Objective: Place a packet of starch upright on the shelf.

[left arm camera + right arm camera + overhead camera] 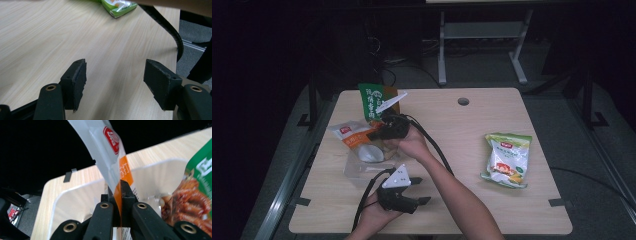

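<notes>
Clamping the orange-and-white snack packet [113, 157] by its edge, the right gripper [117, 195] suspends it over the clear container [75, 200] at centre frame for deposit, while the left gripper [115, 82] waits wide and empty.

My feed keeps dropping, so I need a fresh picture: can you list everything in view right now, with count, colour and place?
White-and-orange snack packet: 1, white with a red logo and orange band, clamped in the right hand-held gripper over the clear bin.
Green snack bag: 1, green with a brown food picture, standing in the bin at the table's far left.
Clear plastic bin: 1, transparent, left part of the table.
Green-and-white snack bag: 1, lying flat on the table's right side.
Table: 1, light wood.
Right hand-held gripper: 1, black, shut on the packet.
Left hand-held gripper: 1, black, open, near edge, nothing between the jaws.
</notes>
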`<state>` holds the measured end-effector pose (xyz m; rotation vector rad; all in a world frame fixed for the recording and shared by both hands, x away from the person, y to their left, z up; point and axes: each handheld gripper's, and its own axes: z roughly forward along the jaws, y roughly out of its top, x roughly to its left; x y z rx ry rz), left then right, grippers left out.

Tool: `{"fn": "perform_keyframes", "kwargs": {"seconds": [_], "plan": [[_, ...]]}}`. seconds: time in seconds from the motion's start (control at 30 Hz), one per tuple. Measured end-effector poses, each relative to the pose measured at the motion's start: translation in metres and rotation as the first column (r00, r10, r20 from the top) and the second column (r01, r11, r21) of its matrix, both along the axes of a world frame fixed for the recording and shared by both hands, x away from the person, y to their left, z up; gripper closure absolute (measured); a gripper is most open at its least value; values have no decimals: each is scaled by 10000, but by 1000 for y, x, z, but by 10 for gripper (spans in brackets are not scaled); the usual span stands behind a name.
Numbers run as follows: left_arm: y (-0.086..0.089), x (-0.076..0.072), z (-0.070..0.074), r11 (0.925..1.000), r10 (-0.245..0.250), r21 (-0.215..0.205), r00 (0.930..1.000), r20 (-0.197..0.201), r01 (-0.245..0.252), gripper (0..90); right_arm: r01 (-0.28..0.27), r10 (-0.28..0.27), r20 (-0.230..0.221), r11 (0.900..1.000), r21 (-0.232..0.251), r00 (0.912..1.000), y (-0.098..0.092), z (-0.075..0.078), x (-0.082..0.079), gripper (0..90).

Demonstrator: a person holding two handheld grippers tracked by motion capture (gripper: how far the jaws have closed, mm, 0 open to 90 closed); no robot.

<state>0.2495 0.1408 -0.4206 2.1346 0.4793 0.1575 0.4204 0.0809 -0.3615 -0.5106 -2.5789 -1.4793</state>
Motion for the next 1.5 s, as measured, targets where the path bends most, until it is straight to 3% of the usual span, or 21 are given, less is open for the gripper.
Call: {"fn": "perform_keyframes", "kwargs": {"seconds": [0.07, 0.23, 0.33, 0.43, 0.57, 0.7, 0.93, 1.0, 1.03, 1.07, 1.1, 1.27, 1.3, 1.37, 1.4, 1.5], "plan": [[0, 0, 0, 10000, -11, -20, 10000, -8, 11, 342, 58, -55, -134, 9998, 211, 9999, -2, -4, 0, 887], [0, 0, 0, 10000, -10, -16, 10000, -19, 10, 340, 325, -322, 161, 9994, -145, 9994, -9, 2, -3, 765], [-1, -1, 0, 10000, -2, 34, 9999, -109, 2, 340, 299, -270, 452, 9975, -641, 9986, -15, 5, -5, 786], [-2, -1, 0, 10000, -36, 47, 10000, -73, 36, 340, 325, -269, 553, 9943, -1019, 9981, -20, 3, -5, 873], [-3, -1, 0, 10000, -47, 41, 10000, -70, 47, 340, 291, -256, 332, 9938, -1070, 9991, -25, -2, -7, 894], [-2, 0, -1, 10000, -49, 37, 10000, -54, 49, 340, 181, -105, 515, 9888, -1480, 9986, -26, -8, -9, 896], [-2, 0, -1, 10000, -15, -1, 10000, -46, 15, 340, 167, -133, 263, 9910, -1331, 9996, -32, -16, -9, 890], [-2, -1, 0, 10000, -8, -4, 10000, -44, 8, 340, 100, -69, 223, 9900, -1405, 9997, -31, -17, -9, 838], [-2, 0, 0, 10000, -12, -2, 10000, -44, 12, 340, 36, 3, 261, 9886, -1505, 9997, -30, -18, -8, 814], [-2, 0, 0, 10000, -9, -7, 10000, -57, 9, 340, -30, 34, 22, 9869, -1615, 10000, -30, -18, -9, 808], [-2, 0, 0, 10000, -7, -17, 10000, -59, 7, 340, -113, 139, 138, 9847, -1741, 9998, -28, -20, -9, 811], [-2, 0, 0, 10000, 5, -27, 10000, -46, -5, 340, -294, 363, 279, 9758, -2166, 9990, -24, -23, -10, 893], [-2, 0, 0, 10000, 2, -30, 10000, -51, -2, 340, -302, 427, 484, 9717, -2341, 9979, -23, -25, -10, 895], [-2, 0, 0, 10000, -7, -20, 10000, -28, 7, 340, -326, 592, 791, 9526, -3024, 9951, -19, -30, -12, 896], [-2, 0, 0, 10000, -9, -21, 10000, -26, 9, 340, -317, 612, 847, 9489, -3140, 9945, -19, -33, -13, 895], [-2, 0, 0, 10000, -9, -32, 10000, 4, 9, 340, -237, 468, 723, 9563, -2915, 9963, -22, -36, -13, 895]]}}
